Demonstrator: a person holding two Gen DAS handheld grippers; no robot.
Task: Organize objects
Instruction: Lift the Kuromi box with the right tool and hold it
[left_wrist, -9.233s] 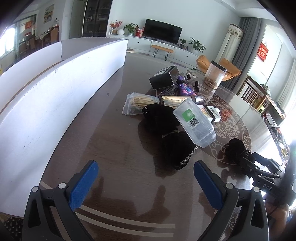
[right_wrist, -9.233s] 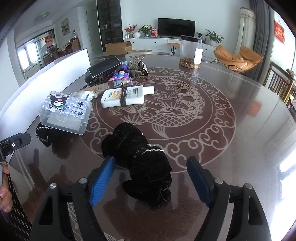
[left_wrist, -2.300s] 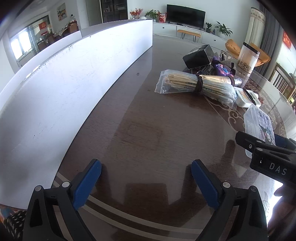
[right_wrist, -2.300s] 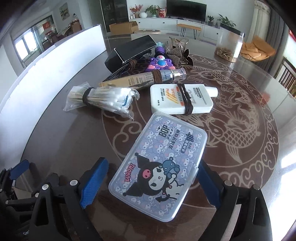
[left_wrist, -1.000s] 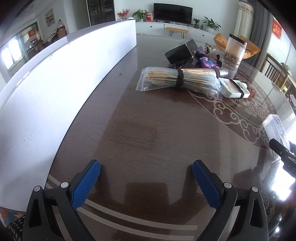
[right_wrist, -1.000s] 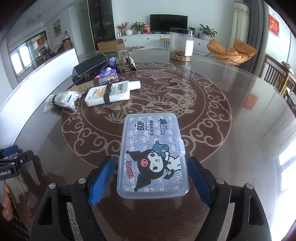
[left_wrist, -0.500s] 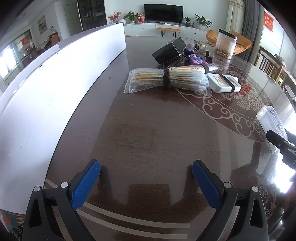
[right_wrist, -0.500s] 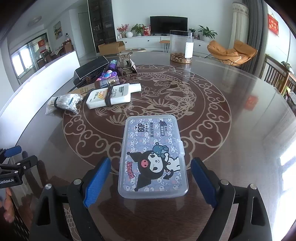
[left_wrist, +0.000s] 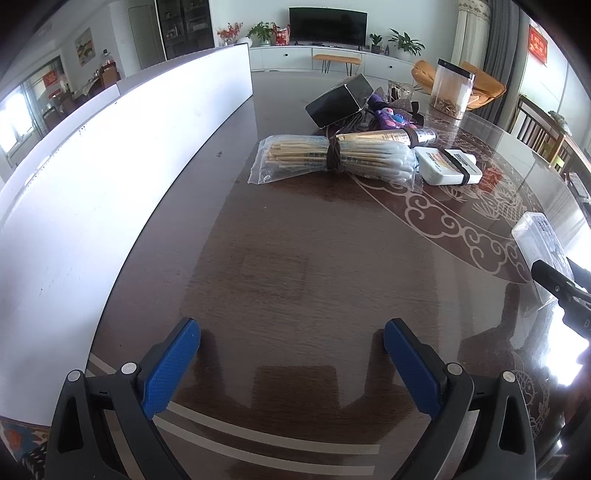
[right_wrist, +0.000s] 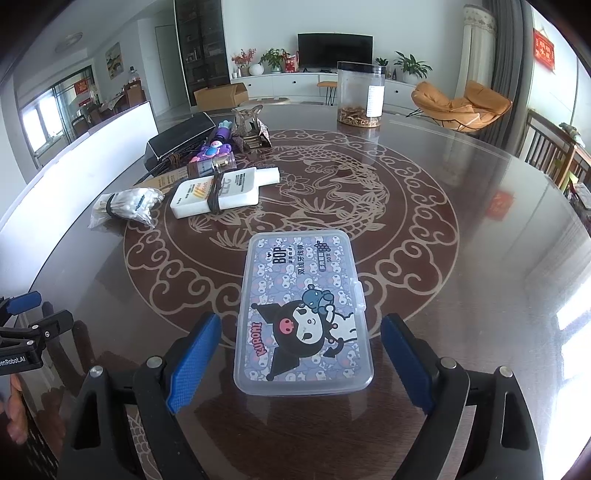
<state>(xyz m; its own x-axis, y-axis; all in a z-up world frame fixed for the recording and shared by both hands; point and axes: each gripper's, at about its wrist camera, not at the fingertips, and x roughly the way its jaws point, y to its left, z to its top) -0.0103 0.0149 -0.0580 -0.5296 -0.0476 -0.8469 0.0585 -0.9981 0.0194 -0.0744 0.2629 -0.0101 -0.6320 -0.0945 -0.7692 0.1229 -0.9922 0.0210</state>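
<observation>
A clear plastic box with a Kuromi cartoon lid (right_wrist: 304, 314) lies flat on the round glass-topped table (right_wrist: 461, 229); it also shows at the right edge of the left wrist view (left_wrist: 541, 245). My right gripper (right_wrist: 299, 358) is open, its blue pads either side of the box's near end without touching it. My left gripper (left_wrist: 291, 362) is open and empty over bare table near the front edge. Further back lie a bagged bundle of cotton swabs (left_wrist: 325, 157), a white banded bottle (right_wrist: 221, 192), a gold tube (left_wrist: 388, 136), a purple toy (right_wrist: 212, 149) and a black box (left_wrist: 338, 99).
A long white board (left_wrist: 110, 155) stands along the table's left side. A clear jar with a black lid (right_wrist: 360, 94) stands at the far side. A brown hair clip (right_wrist: 251, 127) sits beside the purple toy. Wooden chairs (right_wrist: 554, 155) stand at the right.
My right gripper has let go of the Kuromi box, which now rests on the table, and its jaws have widened a little. The left gripper has barely moved.
</observation>
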